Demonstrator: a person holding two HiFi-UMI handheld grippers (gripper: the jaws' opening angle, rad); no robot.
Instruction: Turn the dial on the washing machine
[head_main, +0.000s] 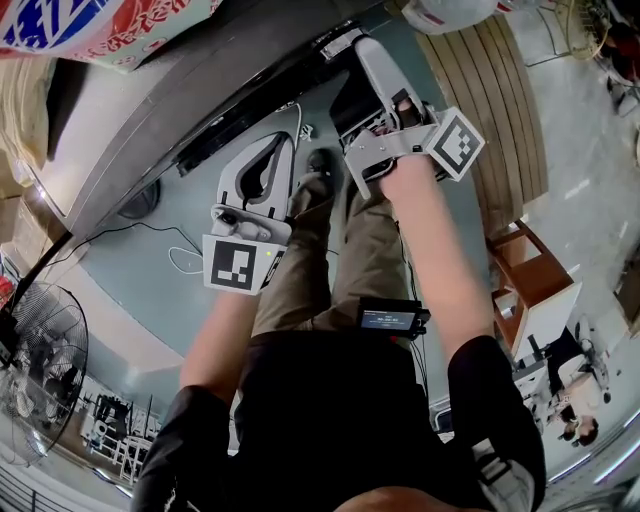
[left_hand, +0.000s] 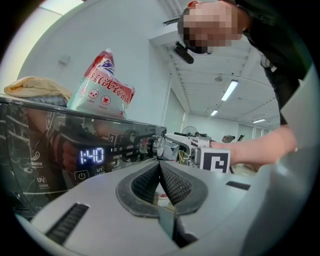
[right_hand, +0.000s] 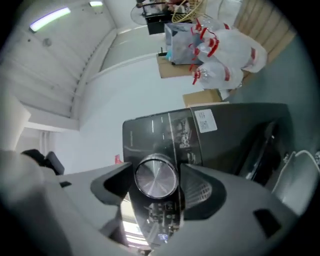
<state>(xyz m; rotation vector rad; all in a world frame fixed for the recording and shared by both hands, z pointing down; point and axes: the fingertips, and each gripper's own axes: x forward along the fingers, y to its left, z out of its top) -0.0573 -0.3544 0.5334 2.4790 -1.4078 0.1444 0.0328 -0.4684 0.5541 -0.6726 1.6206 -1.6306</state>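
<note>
A bright workshop with a teal floor holds the dark washing machine, its display lit at 1:40. The dial sits on the front control panel, and the right tongs are clamped on it, one jaw against each side of its rim. The left tongs hang nearby, pressed together on nothing. The grip looks made. The next move calls for a wrist roll about the dial's axis, with a steady squeeze so the jaws don't slip.
</note>
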